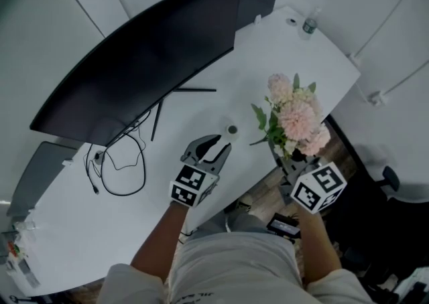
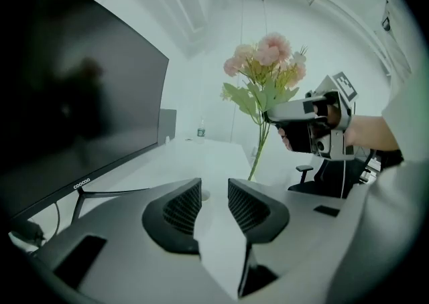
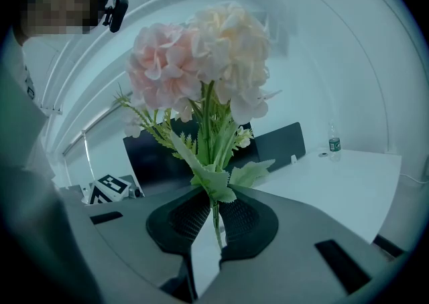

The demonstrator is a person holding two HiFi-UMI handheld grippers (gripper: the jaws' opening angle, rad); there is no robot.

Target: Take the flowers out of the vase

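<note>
- Right now the right gripper (image 3: 213,214) is clamped on the thin green stems (image 3: 215,225), with the flowers (image 3: 201,61) standing straight above its jaws.
- They look like a light, floppy bunch. The soft heads would crush, so I'd say low on the stems is the place to hold.
- The left gripper (image 2: 214,203) has its jaws apart with nothing between them.
- Just ahead of it on the table (image 1: 281,55) sits a small round vase (image 1: 232,129), seemingly empty.
- Far beyond is a capped bottle (image 1: 309,25), its contents too small to tell.

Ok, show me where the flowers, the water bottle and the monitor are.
flowers (image 1: 295,120), head view, on the big pink bloom.
water bottle (image 1: 309,25), head view, on its body.
monitor (image 1: 147,55), head view, middle of the dark screen.
</note>
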